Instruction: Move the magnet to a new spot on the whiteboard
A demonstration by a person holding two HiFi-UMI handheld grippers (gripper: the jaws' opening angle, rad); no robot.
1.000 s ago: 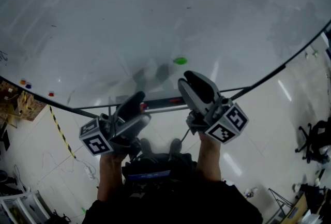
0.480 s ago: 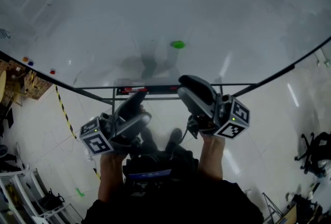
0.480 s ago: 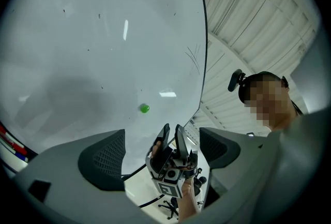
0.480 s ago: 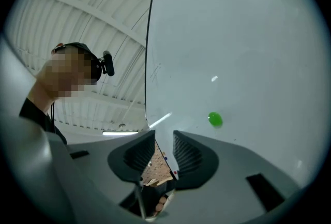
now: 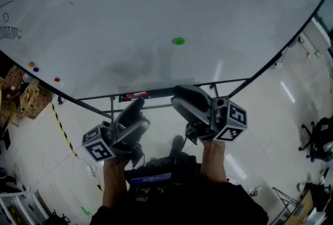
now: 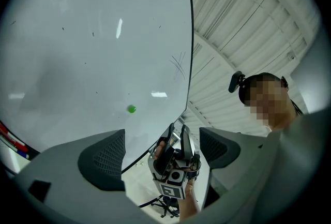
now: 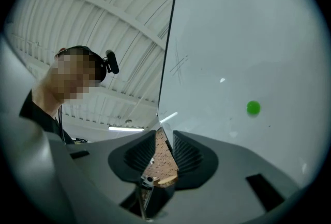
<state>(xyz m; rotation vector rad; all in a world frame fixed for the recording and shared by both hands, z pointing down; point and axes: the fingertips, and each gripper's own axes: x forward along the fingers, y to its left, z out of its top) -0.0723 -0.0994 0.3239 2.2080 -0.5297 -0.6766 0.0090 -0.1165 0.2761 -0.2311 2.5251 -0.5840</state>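
Nearest the person, both tools are held up side by side in front of the whiteboard, and neither touches it. The left tool [image 5: 136,113] is released. Its pads [image 6: 103,158] stand wide apart with nothing between them, and only the right tool and the hand carrying it show beyond the gap. The right tool [image 5: 183,99] is likewise released. Its jaws have just been closing and now leave a narrow gap. Only background shows through that gap, and no thing is gripped.

Just beyond the tools, a dark ledge [image 5: 164,93] runs along the board's lower edge, and a red marker [image 5: 136,96] lies on it.

Farther on, the whiteboard [image 5: 234,21] fills the upper part of the head view. The green magnet [image 5: 178,41] sits on the board's face in its lower middle area, above the gap between the two tools and well apart from both. A few small coloured magnets [image 5: 35,69] cluster near the board's left edge. Farthest off, dark pen strokes [image 5: 9,32] mark the far-left part of the board.
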